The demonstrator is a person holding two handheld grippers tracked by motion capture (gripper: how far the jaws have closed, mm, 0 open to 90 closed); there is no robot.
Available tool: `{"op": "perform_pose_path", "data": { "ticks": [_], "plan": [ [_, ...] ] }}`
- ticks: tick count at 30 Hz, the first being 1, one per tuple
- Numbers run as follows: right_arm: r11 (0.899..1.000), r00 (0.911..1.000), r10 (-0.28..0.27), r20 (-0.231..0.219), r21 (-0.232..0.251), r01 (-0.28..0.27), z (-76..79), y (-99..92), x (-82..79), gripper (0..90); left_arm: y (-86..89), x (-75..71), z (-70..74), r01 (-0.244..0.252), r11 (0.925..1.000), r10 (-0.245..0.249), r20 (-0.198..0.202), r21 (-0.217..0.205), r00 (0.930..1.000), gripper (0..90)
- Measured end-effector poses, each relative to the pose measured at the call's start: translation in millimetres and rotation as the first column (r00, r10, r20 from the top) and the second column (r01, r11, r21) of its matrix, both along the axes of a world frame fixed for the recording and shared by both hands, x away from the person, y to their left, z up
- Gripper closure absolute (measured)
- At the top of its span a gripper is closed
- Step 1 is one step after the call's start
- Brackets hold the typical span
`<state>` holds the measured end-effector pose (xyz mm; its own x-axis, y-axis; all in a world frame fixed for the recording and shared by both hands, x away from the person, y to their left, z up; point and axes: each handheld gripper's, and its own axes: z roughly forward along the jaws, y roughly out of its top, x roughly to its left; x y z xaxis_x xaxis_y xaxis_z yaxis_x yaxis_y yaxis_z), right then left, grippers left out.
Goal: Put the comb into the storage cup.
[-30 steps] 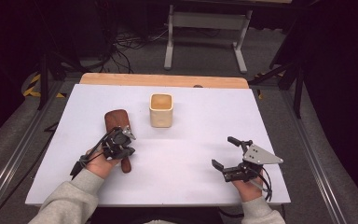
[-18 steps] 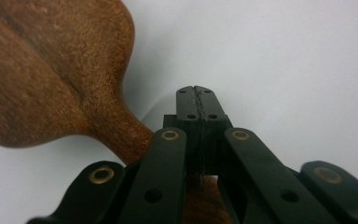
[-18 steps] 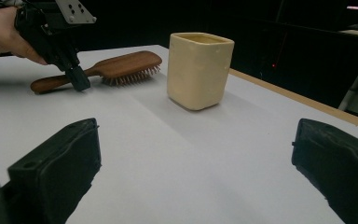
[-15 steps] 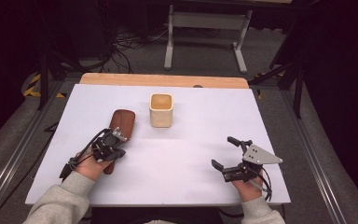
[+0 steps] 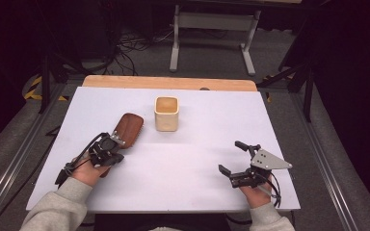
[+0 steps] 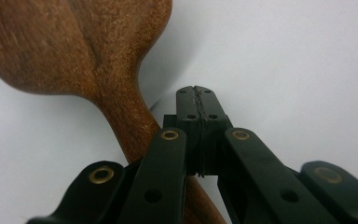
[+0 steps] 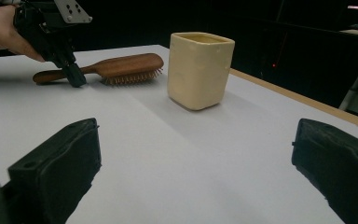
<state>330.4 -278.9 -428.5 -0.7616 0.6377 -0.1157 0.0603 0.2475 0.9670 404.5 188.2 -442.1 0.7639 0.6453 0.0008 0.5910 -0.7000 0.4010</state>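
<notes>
A brown wooden hairbrush [image 5: 129, 129] lies bristles down on the white table [image 5: 197, 159], left of a cream square cup [image 5: 166, 115]. My left gripper [image 5: 113, 153] is shut with nothing between its jaws, its tip down on the table right beside the brush's handle. The left gripper view shows the closed tip [image 6: 196, 100] next to the handle of the hairbrush [image 6: 121, 116]. My right gripper [image 5: 231, 157] rests open and bare at the front right. In the right gripper view it faces the cup [image 7: 199, 70], the hairbrush [image 7: 126, 63] and the left gripper [image 7: 77, 80].
A wooden strip [image 5: 168, 83] runs along the table's far edge, with dark floor, cables and a grey stand [image 5: 212, 29] behind. Metal rails flank the table on both sides.
My left hand has slid left and toward the near edge, so more of the brush head is uncovered. The right gripper has stayed still.
</notes>
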Motion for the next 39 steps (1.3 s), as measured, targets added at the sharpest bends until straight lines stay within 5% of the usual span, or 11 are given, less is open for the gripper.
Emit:
{"op": "perform_pose_path", "data": {
  "ticks": [14,21,23,25,27,35,39],
  "plan": [
    [1.000,1.0000,0.000,-0.001,-0.002,0.000,-0.2,0.5,0.0,1.9,14.2,-0.3,2.2,-0.031,0.9995,0.031,-0.004,-0.002,0.9995,85.6],
    [1.000,1.0000,0.004,-0.002,-0.002,-0.004,-0.4,0.8,0.1,1.9,22.6,-2.4,20.9,-0.039,0.9902,0.040,0.000,-0.134,0.9992,48.2],
    [1.000,1.0000,0.004,-0.001,-0.002,-0.004,-0.4,0.9,0.1,1.9,23.9,-1.7,22.2,-0.060,0.9870,0.061,0.003,-0.149,0.9981,41.4],
    [1.000,1.0000,0.004,0.000,0.002,-0.004,-0.2,0.7,-0.1,1.9,26.7,0.9,23.6,-0.104,0.9829,0.110,0.030,-0.152,0.9935,19.1],
    [1.000,1.0000,0.004,0.000,0.004,-0.004,-0.3,0.6,0.0,1.8,28.1,3.8,22.0,-0.143,0.9792,0.149,0.033,-0.144,0.9883,12.8],
    [1.000,1.0000,0.004,-0.004,0.006,-0.004,-0.3,0.5,0.1,1.6,23.0,13.9,13.2,-0.221,0.9710,0.224,0.024,-0.091,0.9743,5.6],
    [1.000,1.0000,0.005,-0.003,0.006,-0.005,-0.3,0.4,-0.1,1.6,20.0,17.7,8.8,-0.225,0.9717,0.227,0.014,-0.071,0.9738,7.1]
  ]
}}
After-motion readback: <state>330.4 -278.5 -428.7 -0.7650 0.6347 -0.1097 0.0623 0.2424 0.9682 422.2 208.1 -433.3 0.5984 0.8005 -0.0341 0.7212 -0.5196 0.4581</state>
